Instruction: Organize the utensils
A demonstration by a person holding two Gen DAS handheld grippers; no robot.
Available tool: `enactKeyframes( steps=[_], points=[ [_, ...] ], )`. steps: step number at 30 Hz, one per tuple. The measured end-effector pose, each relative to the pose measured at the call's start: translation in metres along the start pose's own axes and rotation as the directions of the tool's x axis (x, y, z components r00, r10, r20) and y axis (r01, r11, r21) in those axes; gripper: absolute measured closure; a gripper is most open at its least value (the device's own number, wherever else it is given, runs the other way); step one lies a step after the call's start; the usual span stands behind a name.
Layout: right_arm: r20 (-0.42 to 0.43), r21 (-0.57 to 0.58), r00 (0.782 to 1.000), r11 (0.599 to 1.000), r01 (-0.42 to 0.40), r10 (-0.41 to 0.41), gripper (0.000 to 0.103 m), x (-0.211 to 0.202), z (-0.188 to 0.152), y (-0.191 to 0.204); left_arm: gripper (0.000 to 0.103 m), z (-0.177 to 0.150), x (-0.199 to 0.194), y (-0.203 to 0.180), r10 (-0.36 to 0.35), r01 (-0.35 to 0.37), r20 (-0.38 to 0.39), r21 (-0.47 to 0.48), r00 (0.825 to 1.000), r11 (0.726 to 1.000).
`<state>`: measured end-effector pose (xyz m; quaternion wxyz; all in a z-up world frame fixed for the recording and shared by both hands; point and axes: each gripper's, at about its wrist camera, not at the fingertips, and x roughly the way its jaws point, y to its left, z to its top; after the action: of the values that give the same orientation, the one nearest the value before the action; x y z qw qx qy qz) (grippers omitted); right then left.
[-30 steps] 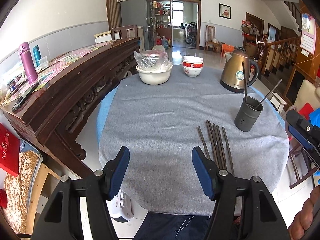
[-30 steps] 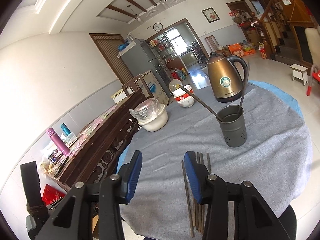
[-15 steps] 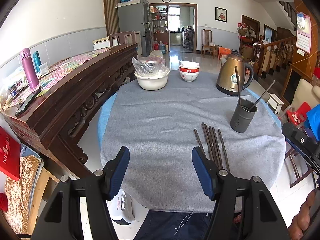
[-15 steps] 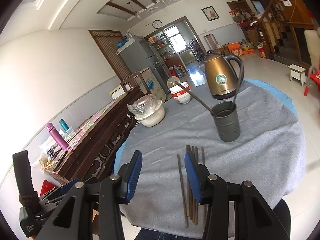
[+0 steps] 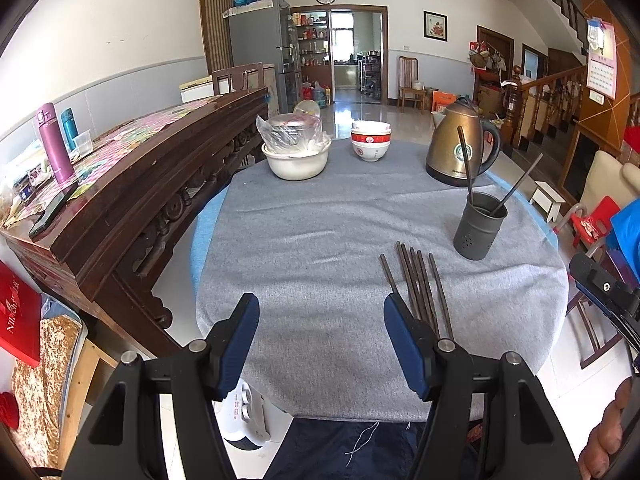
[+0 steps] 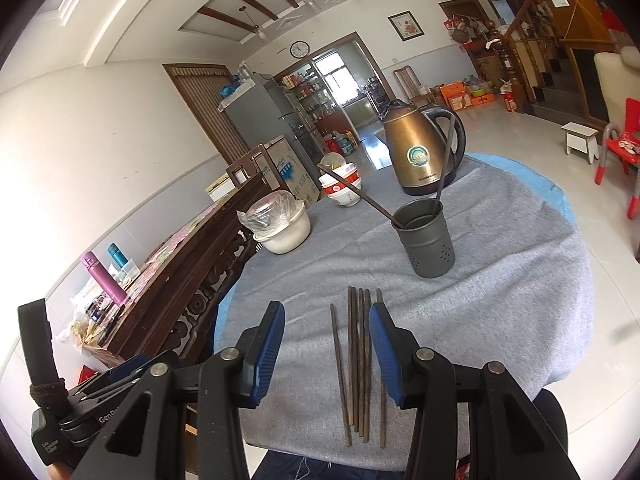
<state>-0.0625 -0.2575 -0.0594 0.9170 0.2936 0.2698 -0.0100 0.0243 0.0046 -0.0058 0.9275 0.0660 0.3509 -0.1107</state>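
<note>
Several dark chopsticks (image 5: 416,280) lie side by side on the grey tablecloth (image 5: 304,264); they also show in the right wrist view (image 6: 358,356). A dark grey perforated holder (image 5: 479,226) stands behind them with two chopsticks upright in it, also in the right wrist view (image 6: 427,243). My left gripper (image 5: 320,340) is open and empty over the table's near edge, left of the chopsticks. My right gripper (image 6: 327,344) is open and empty, held above the lying chopsticks with its jaws on either side of them.
A bronze kettle (image 5: 460,148), stacked red-and-white bowls (image 5: 370,142) and a white bowl with a bagged pot (image 5: 296,152) stand at the table's far side. A dark wooden sideboard (image 5: 132,184) runs along the left. A small white heater (image 5: 248,416) sits below the near edge.
Both grippers have pulled back and risen a little, so the table looks farther away. The right gripper has shifted so the lying chopsticks are now between its jaws. Both stay open.
</note>
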Motion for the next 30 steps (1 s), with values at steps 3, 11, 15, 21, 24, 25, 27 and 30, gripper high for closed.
enactKeyframes(
  steps=[3,11,15,21,24,25,27,30],
  points=[
    [-0.002,0.000,1.000,1.000,0.000,0.000,0.055,0.000,-0.001,-0.001,0.037,-0.001,0.000,-0.002,-0.001,0.001,0.000,0.006,1.000,1.000],
    [-0.014,-0.016,1.000,1.000,-0.005,0.005,0.055,0.004,-0.002,0.005,0.037,-0.001,-0.001,-0.003,-0.003,0.003,0.000,0.008,1.000,1.000],
    [-0.016,-0.016,1.000,1.000,-0.006,0.006,0.055,0.005,-0.002,0.006,0.037,0.000,-0.001,-0.001,-0.002,0.002,-0.003,0.003,1.000,1.000],
    [-0.024,-0.019,1.000,1.000,-0.008,0.008,0.055,0.008,-0.004,0.009,0.037,0.000,0.001,0.000,0.001,-0.001,-0.005,0.001,1.000,1.000],
    [-0.025,-0.023,1.000,1.000,-0.010,0.009,0.055,0.009,-0.004,0.011,0.037,0.001,0.001,0.000,0.001,-0.001,-0.004,0.002,1.000,1.000],
    [-0.025,-0.023,1.000,1.000,-0.011,0.011,0.055,0.009,-0.004,0.011,0.037,0.000,0.001,0.000,0.001,-0.001,-0.004,0.002,1.000,1.000],
    [-0.024,-0.024,1.000,1.000,-0.011,0.010,0.055,0.009,-0.004,0.011,0.037,0.000,0.001,0.000,0.001,-0.001,-0.003,0.001,1.000,1.000],
    [-0.024,-0.021,1.000,1.000,-0.011,0.010,0.055,0.009,-0.004,0.010,0.037,0.000,0.001,0.000,0.001,-0.001,-0.004,0.000,1.000,1.000]
  ],
)
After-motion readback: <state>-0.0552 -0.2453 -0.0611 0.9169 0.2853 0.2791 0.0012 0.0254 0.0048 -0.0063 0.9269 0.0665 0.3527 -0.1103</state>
